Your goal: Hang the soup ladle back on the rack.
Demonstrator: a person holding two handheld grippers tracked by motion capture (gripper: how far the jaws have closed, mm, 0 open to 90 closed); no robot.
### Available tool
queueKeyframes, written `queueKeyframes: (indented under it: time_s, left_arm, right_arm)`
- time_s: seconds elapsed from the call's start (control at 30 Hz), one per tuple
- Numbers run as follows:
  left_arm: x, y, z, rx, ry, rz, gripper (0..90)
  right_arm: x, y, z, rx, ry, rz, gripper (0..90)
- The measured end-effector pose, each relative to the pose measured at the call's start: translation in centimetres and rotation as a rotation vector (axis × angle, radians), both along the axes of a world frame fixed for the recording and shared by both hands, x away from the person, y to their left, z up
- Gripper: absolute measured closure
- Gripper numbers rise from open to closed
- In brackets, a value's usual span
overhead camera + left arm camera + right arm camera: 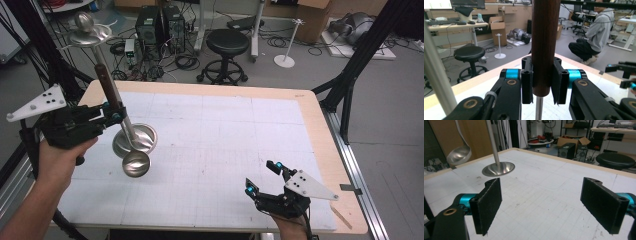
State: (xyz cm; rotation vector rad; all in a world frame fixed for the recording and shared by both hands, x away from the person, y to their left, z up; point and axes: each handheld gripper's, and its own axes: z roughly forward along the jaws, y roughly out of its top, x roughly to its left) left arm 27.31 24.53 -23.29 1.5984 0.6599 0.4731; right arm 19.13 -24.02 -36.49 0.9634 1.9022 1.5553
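Left tongs (114, 113) clenched on one wooden-handled ladle (136, 163), right tongs (263, 178) released, one steel stand (134, 138).

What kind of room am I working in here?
Most likely a robotics or engineering lab: computer towers and loose cables sit on the floor behind the gridded table, with a black stool and cardboard boxes nearby.

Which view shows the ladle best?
The high view: the left gripper holds the ladle by its dark wooden handle, bowl hanging above the table beside a steel stand. The left gripper view gives a close look at the handle between its fingers; the right gripper view catches the bowl.
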Motion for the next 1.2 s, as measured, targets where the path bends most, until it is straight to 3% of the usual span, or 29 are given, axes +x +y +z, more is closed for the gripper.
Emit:
queueKeyframes:
  time_s: [0.4, 0.67, 1.2]
  left_arm:
    - [1.8, 0.8, 1.2, -0.013, 0.016, 0.034, 73.5]
    - [2.5, 1.2, 1.2, -0.01, 0.026, 0.074, 73.6]
    - [3.3, 1.5, 1.1, -0.011, 0.038, 0.098, 73.5]
  right_arm:
    - [0.0, 0.0, 0.1, 0.004, -0.005, 0.004, 16.2]
    - [-0.1, 0.0, 0.1, 0.007, -0.003, 0.01, 16.2]
    - [-0.1, 0.1, 0.0, 0.011, -0.002, 0.019, 16.2]
